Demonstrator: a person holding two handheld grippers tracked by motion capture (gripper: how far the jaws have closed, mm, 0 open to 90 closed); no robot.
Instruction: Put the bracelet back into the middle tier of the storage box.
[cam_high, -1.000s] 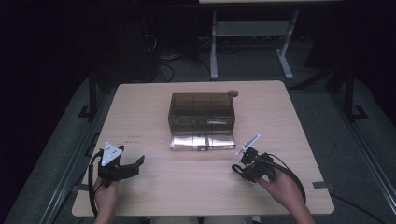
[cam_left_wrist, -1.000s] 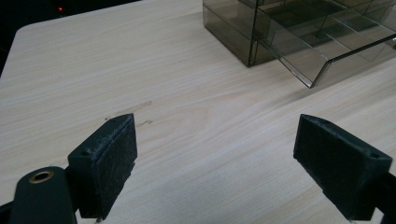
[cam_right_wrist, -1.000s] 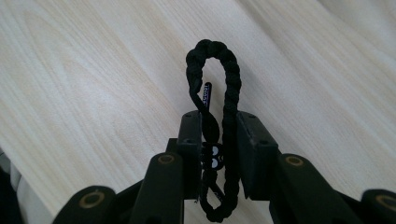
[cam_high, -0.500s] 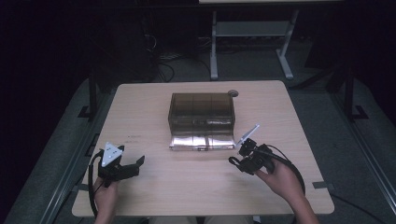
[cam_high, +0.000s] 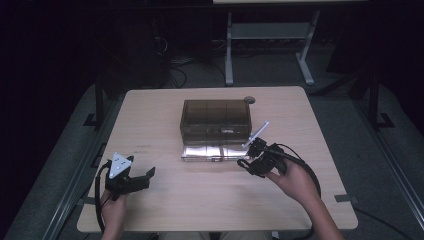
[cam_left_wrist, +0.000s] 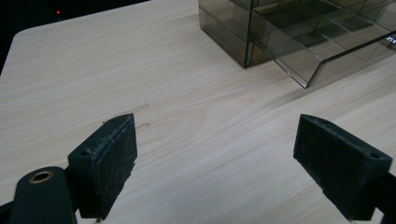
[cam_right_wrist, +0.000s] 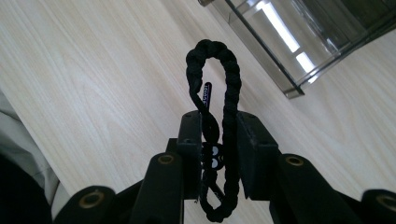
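Your right gripper (cam_right_wrist: 214, 135) is pinching a black braided cord loop (cam_right_wrist: 219, 93) with a small dark clip on it, and the pads are pressed tight on both sides of the cord. In the right gripper view the loop sticks straight out past the jaws, so its long way runs the same way the gripper points. In the high view your right gripper (cam_high: 250, 159) sits just to the right of the open drawer (cam_high: 210, 151) of the smoky clear box (cam_high: 215, 117), which stands in the middle of the wooden table (cam_high: 150, 105). The drawer is pulled out toward you on the near side of the box, and it lies to the left of the loop and a little farther away. I think the loop is meant to go in there, so the short trip is leftward and over the drawer's rim. Your right hand is much closer to the drawer than your left. Your left gripper (cam_high: 142, 175) rests at the near left of the table, well apart from the box, with its jaws spread wide and nothing between them. Compared with a second ago, your right gripper has lifted and moved closer to the drawer's right corner, and your left one has stayed where it was.
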